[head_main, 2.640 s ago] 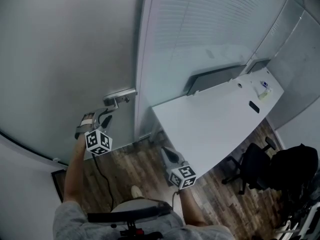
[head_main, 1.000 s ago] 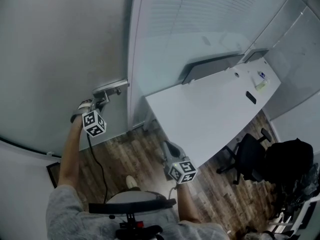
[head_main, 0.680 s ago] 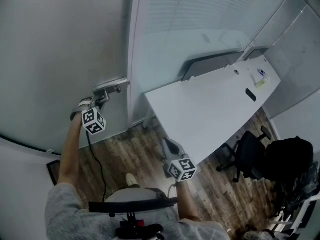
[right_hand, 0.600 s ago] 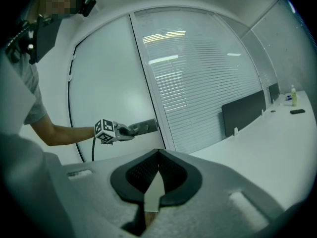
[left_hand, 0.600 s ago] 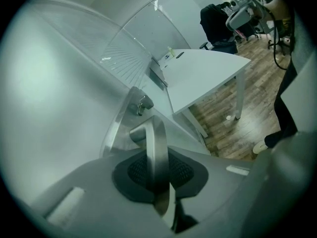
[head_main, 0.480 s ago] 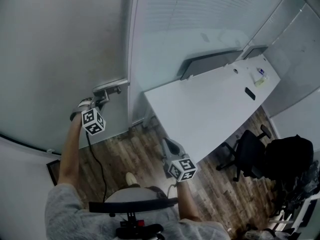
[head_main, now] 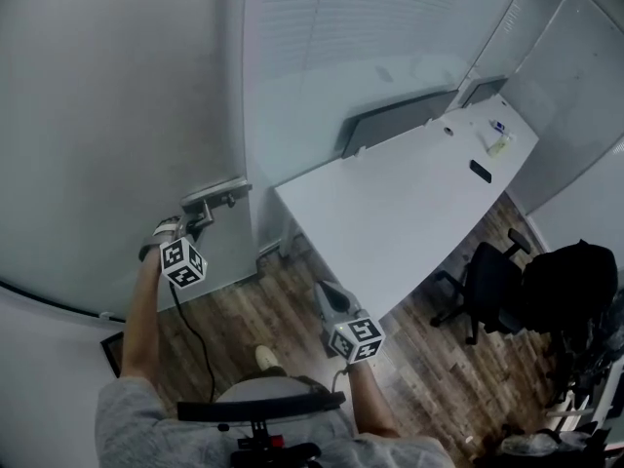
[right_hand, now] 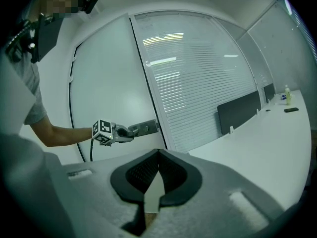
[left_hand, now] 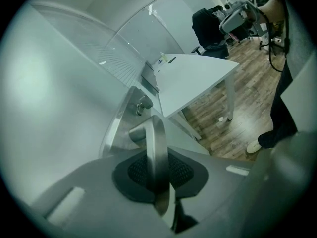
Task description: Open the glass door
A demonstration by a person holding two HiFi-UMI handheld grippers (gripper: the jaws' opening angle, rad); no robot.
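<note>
Head view: the glass door (head_main: 107,135) fills the upper left of the frame, frosted, with its metal handle (head_main: 216,195) at mid-left near the door's edge. The left hand-held gripper (head_main: 200,218) reaches up to that handle from below, arm stretched out, which fits a grip meant to turn the handle and swing the door. The right hand-held gripper (head_main: 323,292) hangs low at centre, by the near corner of the white surface (head_main: 409,203). It touches nothing, and seems kept back out of the door's way.

Left gripper view: the handle's lever runs straight down the middle of the frame between the jaws. The dark ribbed pads (left_hand: 183,170) pinch it from both sides, close to its free end. Gripping that far from the pivot should give good leverage. The lock plate (left_hand: 119,125) sits just behind, upper left of the lever.

Right gripper view: the jaws are pressed together at their tips with nothing between them. At mid-left of this frame the left hand-held gripper is seen on the handle. The door looks shut or barely moved, so the opening is judged at an early stage.
</note>
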